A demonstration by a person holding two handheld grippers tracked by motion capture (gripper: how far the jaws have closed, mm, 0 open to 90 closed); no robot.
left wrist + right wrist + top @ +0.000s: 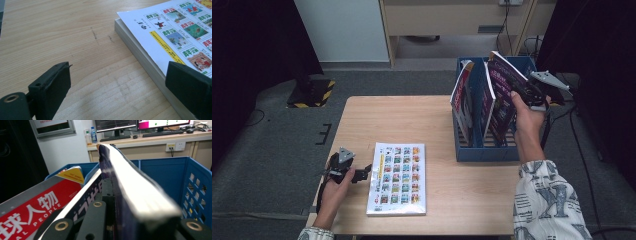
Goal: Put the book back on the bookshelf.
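A thick book with a dark purple cover (502,87) is held tilted over the blue file rack (484,152), with my right gripper (523,92) shut on its upper edge. In the right gripper view the purple book (132,185) runs away from me between the jaws, above the rack's wall (162,172). A red magazine (462,100) leans in the rack's left slot. A white book with rows of small colour pictures (397,178) lies flat on the wooden table (412,120). My left gripper (364,173) rests open at the white book's left edge (175,32), jaws wide (117,75).
Another purple-covered book (488,107) stands in the rack's middle slot. The red magazine (32,210) sits close to the left of the held book. Beyond the table are a cabinet (452,20) and dark curtains. Bare tabletop (62,30) lies left of the white book.
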